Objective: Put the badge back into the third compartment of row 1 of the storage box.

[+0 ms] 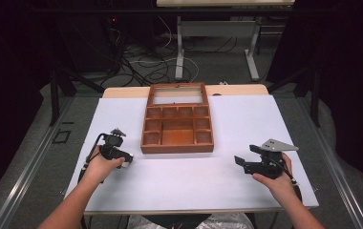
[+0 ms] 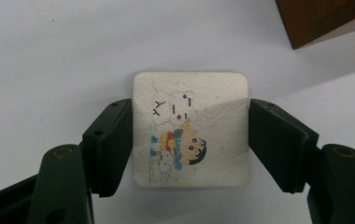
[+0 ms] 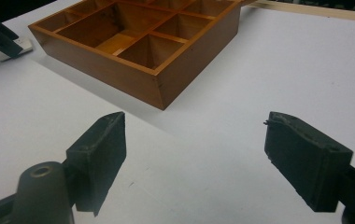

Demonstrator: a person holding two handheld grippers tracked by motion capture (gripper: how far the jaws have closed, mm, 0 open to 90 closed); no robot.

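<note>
A small square white tile [image 2: 192, 128] with a cartoon child and snowman printed on it lies flat on the white table. My left gripper [image 2: 189, 106] is shut on it, one black pad pressing each side edge. From above, the left gripper [image 1: 123, 160] sits left of the wooden tray's near left corner, with the tile [image 1: 126, 164] at its tip. My right gripper [image 1: 247, 155] rests right of the tray, jaws open and pointing toward it. Along its jaws, the right gripper [image 3: 196, 122] has only bare table between them.
A brown wooden tray [image 1: 177, 148] with several empty compartments stands at the table's middle; its corner shows as the tray [image 2: 325, 18] and its near walls as the tray [image 3: 119, 74]. The white table top [image 1: 246, 124] ends at the front edge near the person's forearms.
</note>
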